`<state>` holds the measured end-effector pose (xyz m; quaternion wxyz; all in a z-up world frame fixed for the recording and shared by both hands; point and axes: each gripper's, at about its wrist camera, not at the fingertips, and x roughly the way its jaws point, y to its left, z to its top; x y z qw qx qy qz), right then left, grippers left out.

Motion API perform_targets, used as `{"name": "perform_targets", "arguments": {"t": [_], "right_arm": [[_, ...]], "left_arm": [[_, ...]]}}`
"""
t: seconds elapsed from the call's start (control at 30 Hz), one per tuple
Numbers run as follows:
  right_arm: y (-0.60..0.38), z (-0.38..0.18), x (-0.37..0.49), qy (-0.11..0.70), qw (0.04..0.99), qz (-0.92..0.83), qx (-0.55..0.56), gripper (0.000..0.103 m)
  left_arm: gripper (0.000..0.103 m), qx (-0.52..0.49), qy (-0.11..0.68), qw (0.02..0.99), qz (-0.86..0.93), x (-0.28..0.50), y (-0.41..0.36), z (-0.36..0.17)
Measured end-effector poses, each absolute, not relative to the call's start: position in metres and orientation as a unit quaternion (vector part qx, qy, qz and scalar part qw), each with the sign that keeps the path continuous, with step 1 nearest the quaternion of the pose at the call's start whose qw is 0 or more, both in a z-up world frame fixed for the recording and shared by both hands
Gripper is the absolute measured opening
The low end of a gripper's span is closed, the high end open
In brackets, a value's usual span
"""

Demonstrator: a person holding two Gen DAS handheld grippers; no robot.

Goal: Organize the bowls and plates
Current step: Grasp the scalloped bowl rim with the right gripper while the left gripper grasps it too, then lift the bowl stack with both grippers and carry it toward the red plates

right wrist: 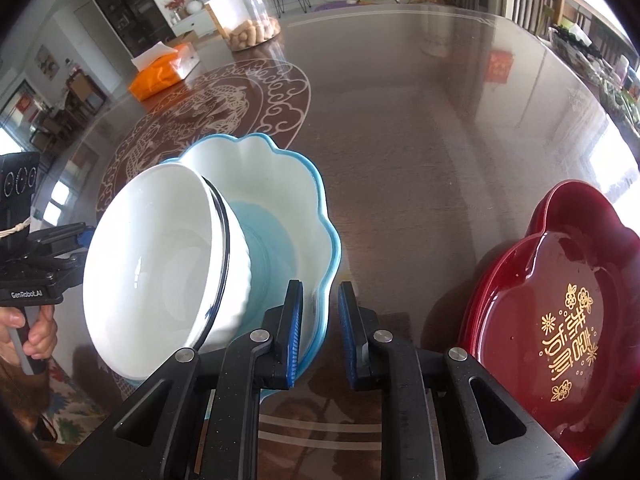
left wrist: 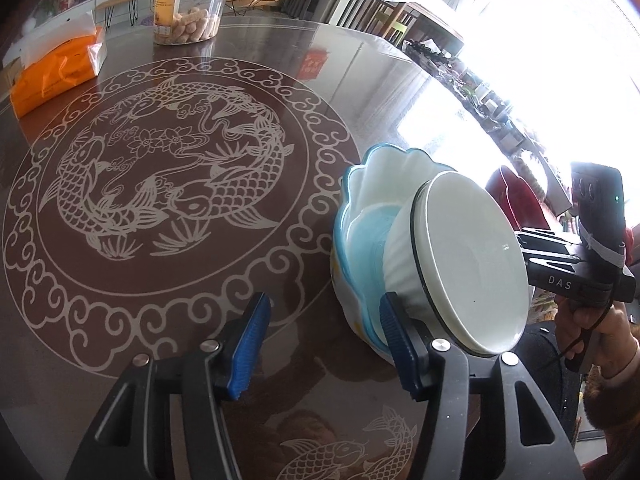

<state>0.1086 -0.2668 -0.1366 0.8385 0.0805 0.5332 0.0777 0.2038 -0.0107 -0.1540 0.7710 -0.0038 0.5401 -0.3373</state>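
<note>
A white bowl (left wrist: 472,264) with a dark rim line lies tilted inside a scalloped blue-edged bowl (left wrist: 360,216); both rest on the dark glass table. My left gripper (left wrist: 324,340) is open, its right finger beside the bowls' near edge. In the right wrist view the white bowl (right wrist: 156,264) leans in the blue-edged bowl (right wrist: 288,200). My right gripper (right wrist: 318,340) has its fingers a small gap apart, the left finger inside the blue bowl's wall, the right outside it; whether they press it is unclear. A stack of red flower-shaped plates (right wrist: 560,312) lies to its right.
An orange tissue pack (left wrist: 56,68) and a clear jar of snacks (left wrist: 188,4) stand at the table's far side. The table (left wrist: 168,168) has a white fish pattern. Chairs and a window sill with clutter lie beyond the far edge.
</note>
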Motion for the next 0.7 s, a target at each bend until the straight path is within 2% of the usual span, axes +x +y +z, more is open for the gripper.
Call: {"name": "perform_targets", "arguments": {"t": [0.1, 0.2, 0.27, 0.3, 0.33, 0.4, 0.53, 0.7], "right_arm": [[-0.267, -0.138, 0.109, 0.533, 0.838, 0.082, 0.087, 0.020], [-0.268, -0.140, 0.111, 0.531, 0.838, 0.085, 0.092, 0.020], [-0.268, -0.141, 0.113, 0.532, 0.837, 0.085, 0.091, 0.020], [-0.268, -0.142, 0.115, 0.533, 0.837, 0.086, 0.093, 0.020], [-0.269, -0.142, 0.115, 0.533, 0.835, 0.089, 0.098, 0.019], [-0.271, -0.145, 0.117, 0.537, 0.830, 0.099, 0.114, 0.014], [-0.266, -0.143, 0.119, 0.544, 0.828, 0.084, 0.105, 0.011], [-0.266, -0.139, 0.111, 0.543, 0.825, 0.085, 0.129, 0.011]], "left_arm": [[0.057, 0.027, 0.537, 0.772, -0.339, 0.206, -0.022, -0.156], [0.055, -0.002, 0.563, 0.756, -0.334, 0.221, -0.024, -0.167], [0.040, -0.027, 0.566, 0.748, -0.345, 0.227, -0.026, -0.169], [0.025, -0.039, 0.569, 0.741, -0.355, 0.227, -0.028, -0.168], [0.019, -0.034, 0.569, 0.742, -0.354, 0.225, -0.032, -0.166], [0.017, -0.011, 0.562, 0.756, -0.334, 0.219, -0.038, -0.161], [0.011, -0.043, 0.584, 0.757, -0.291, 0.220, -0.035, -0.160], [0.010, -0.057, 0.594, 0.748, -0.291, 0.217, -0.030, -0.160]]}}
